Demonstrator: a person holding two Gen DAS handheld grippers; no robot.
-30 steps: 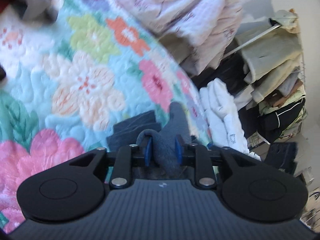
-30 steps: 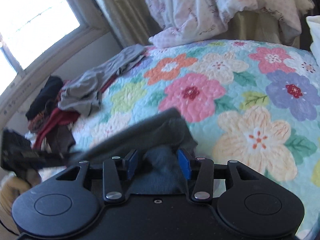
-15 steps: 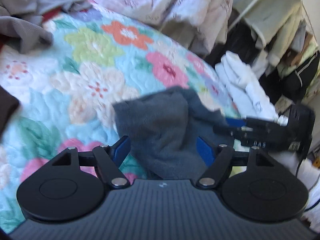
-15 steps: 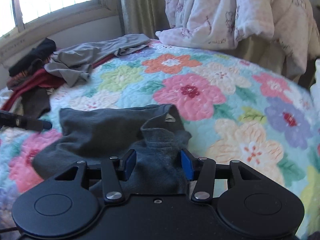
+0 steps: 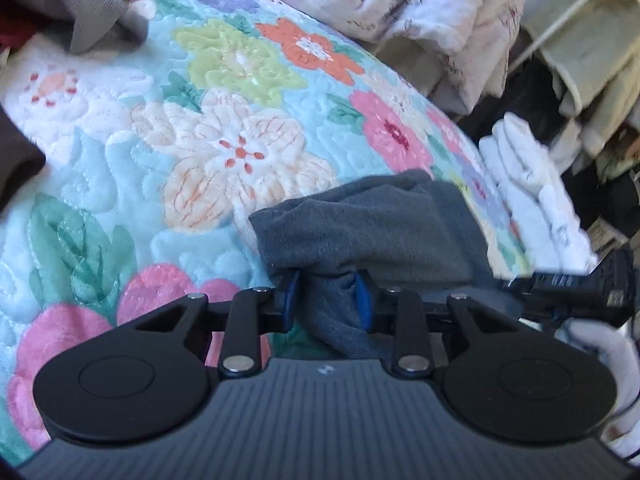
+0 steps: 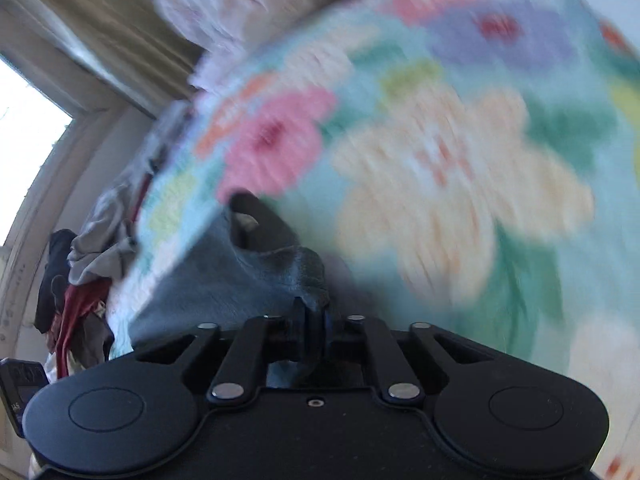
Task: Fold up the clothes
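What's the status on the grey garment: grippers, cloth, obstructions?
Left gripper closing, grey garment bunched between its fingers. Right gripper closing, pinching the same cloth. Garment on floral quilt; nothing in the way.

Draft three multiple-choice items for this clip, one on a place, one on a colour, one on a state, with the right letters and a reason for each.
1. Where does the folded garment lie?
A. on the floral quilt
B. on a wooden chair
C. in a laundry basket

2. What colour is the garment between the left gripper's pads?
A. bright yellow
B. dark blue-grey
C. white

3. How does the right gripper stand?
A. wide open and empty
B. holding a hanger
C. nearly closed on cloth

Key:
1 A: the garment rests on the floral quilt.
2 B: the cloth between the pads of the left gripper, whose jaws are closing, is dark blue-grey.
3 C: the right gripper pinches a bunch of the same cloth, its jaws closing.
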